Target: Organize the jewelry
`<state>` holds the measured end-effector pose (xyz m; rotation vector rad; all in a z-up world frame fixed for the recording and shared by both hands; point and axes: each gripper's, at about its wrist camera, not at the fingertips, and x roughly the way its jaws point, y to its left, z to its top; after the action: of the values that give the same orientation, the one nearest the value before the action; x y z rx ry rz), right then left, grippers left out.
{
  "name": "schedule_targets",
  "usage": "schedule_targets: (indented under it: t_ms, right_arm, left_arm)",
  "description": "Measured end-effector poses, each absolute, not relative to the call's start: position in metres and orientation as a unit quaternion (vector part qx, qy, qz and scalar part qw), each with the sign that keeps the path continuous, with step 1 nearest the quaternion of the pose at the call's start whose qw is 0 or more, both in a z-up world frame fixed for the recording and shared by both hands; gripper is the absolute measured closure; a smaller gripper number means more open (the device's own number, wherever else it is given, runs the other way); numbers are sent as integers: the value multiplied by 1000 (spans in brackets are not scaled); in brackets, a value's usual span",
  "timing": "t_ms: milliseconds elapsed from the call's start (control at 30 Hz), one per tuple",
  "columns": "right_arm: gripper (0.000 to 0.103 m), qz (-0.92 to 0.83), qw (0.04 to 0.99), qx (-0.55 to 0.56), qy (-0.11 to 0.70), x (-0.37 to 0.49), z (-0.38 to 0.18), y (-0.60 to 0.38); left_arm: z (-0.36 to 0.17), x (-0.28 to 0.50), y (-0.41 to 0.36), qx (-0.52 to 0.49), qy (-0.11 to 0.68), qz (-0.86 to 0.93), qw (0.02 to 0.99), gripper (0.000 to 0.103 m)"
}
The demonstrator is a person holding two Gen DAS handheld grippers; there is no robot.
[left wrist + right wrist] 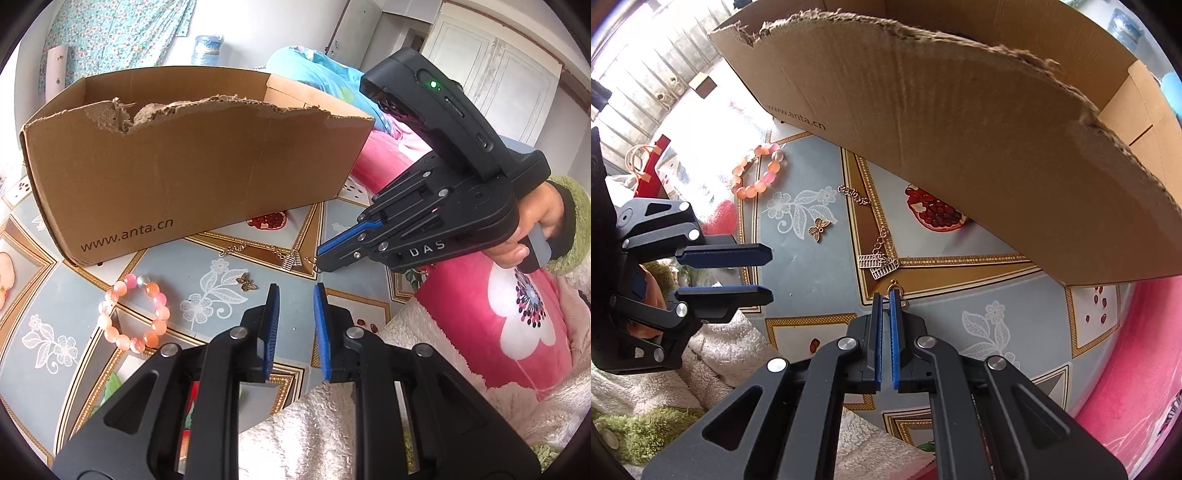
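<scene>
**Four little pieces left on the tabletop, one getting pinched right now**

Four bits of jewelry sit beside the torn cardboard box (960, 129): a pink bead bracelet (757, 171), a butterfly charm (819, 228), a short chain (854, 194) and a silver chain with abacus charms (879, 264). The right tongs (885, 295) are pressed together on the small gold ring (894, 285) at that chain's near end, tips down at the tabletop (812, 280). The left tongs (295, 291) hang spread a little, nothing between them, near the butterfly.

Handling-wise, I'd guess this chain is featherlight and totally floppy, so it'll dangle and swing once lifted. The ring is thin and slick, easy to lose from flat pads. Grabbing by the end makes sense, though the charms could snag on the box's ragged edge.
</scene>
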<state>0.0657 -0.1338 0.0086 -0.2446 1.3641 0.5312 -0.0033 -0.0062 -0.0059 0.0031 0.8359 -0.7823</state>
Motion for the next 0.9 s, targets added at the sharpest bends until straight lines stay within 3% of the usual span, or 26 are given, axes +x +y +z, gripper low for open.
schedule_targets:
  t_ms: [333, 900]
  right_arm:
    - [98, 216, 790, -4, 574, 42, 25, -197]
    - [98, 186, 833, 119, 508, 5, 10, -223]
  left_arm:
    - [-14, 0, -55, 68, 396, -382, 832, 85]
    - [-21, 15, -91, 77, 429, -371, 820, 85]
